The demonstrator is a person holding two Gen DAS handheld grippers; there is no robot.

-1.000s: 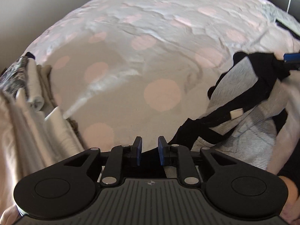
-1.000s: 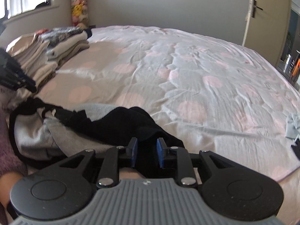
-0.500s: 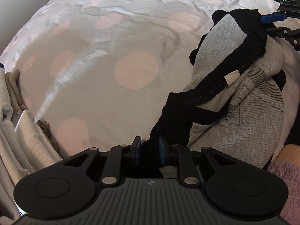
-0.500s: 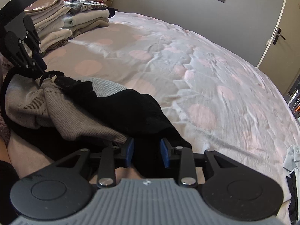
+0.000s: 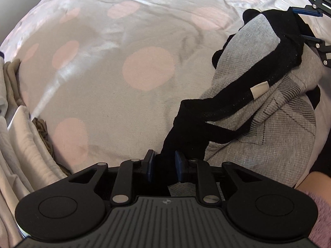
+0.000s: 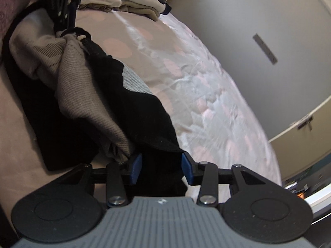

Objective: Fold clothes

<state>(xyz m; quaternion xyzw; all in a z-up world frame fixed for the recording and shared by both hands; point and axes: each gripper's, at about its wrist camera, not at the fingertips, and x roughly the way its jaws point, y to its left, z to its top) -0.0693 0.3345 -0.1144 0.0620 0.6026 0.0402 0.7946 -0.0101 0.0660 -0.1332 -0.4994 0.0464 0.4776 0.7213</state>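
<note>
A grey knit garment (image 5: 269,113) with black trim hangs bunched between my two grippers over the bed. My left gripper (image 5: 164,167) is shut on its black band (image 5: 227,107), which carries a small white label (image 5: 259,90). In the left wrist view my right gripper (image 5: 308,24) sits at the garment's far end, top right. In the right wrist view the right gripper (image 6: 160,169) stands wide, with the black part of the garment (image 6: 82,82) still lying between its fingers. The left gripper (image 6: 69,20) holds the other end at the top left there.
A stack of folded clothes (image 5: 20,134) lies at the bed's left side and shows as a stack of folded clothes (image 6: 134,2) at the top. The spotted bed cover (image 5: 144,68) spreads ahead. A fluffy pink sleeve (image 5: 320,217) is at the lower right. A door (image 6: 306,124) stands beyond the bed.
The right gripper's fingers have spread apart step by step, and its view has tilted. The garment has come closer and hangs tighter between the grippers. The left gripper keeps its hold.
</note>
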